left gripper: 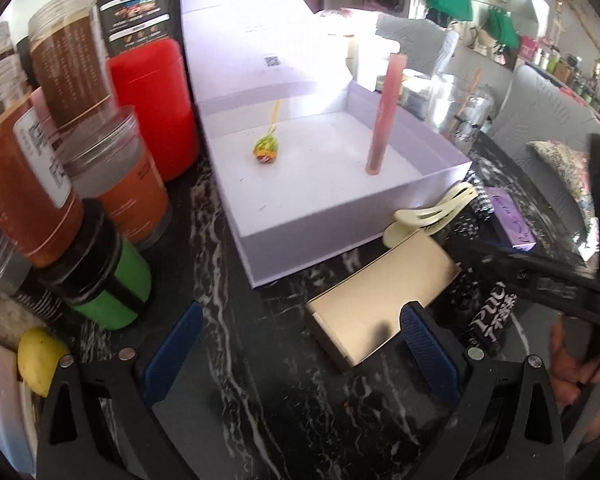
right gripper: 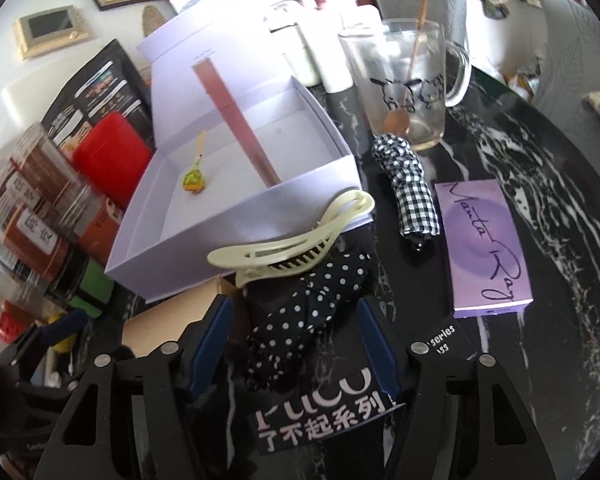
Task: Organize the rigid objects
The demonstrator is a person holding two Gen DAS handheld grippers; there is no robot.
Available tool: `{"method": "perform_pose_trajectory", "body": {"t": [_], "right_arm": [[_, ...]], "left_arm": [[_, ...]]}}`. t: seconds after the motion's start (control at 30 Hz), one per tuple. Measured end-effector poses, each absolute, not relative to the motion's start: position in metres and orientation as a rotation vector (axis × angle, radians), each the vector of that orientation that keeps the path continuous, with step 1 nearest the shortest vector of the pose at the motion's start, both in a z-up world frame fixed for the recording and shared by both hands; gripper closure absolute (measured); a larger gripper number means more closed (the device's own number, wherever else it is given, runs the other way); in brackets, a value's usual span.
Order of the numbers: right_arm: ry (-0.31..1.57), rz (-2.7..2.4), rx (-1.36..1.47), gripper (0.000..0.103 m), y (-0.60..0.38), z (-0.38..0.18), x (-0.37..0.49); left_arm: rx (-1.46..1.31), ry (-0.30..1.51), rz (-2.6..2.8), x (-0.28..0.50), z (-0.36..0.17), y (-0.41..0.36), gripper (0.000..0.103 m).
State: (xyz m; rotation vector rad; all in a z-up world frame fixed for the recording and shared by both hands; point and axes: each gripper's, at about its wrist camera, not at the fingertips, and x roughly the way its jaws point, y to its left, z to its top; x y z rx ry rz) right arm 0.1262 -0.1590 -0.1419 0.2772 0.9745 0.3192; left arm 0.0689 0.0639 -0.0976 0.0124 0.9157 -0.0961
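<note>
- Far left: jars w/ brown and orange labels stacked, green canister below them, red container just beside the box's left wall.
- Middle: white open box on the black marble table; inside it a lollipop lying flat twd the left, and a pink tube leaning on the right wall.
- Left gripper: jaws wide apart, nothing between them; right blue pad overlaps the near edge of a tan cardboard box, contact can't be told.
- Cream hair clip against the box's front right corner, resting on polka-dot fabric.
- Right gripper: jaws open, either side of the polka-dot fabric, above a black box w/ white lettering; not closed on anything.
- Right of that: gingham scrunchie, then purple box flat on the table.
- Behind: glass mug w/ cartoon print, stick inside.
</note>
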Motion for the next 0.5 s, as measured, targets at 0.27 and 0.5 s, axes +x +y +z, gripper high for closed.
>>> {"method": "perform_pose_trajectory", "body": {"t": [0.27, 0.5], "right_arm": [[0.991, 0.330, 0.190, 0.076, -0.153, -0.147, 0.129], [1.002, 0.336, 0.161, 0.077, -0.163, -0.145, 0.115]], "left_arm": [[0.127, 0.916, -0.193, 0.077, -0.101, 0.037, 0.002], [0.169, 0.960, -0.252, 0.091, -0.117, 0.018, 0.002]]}}
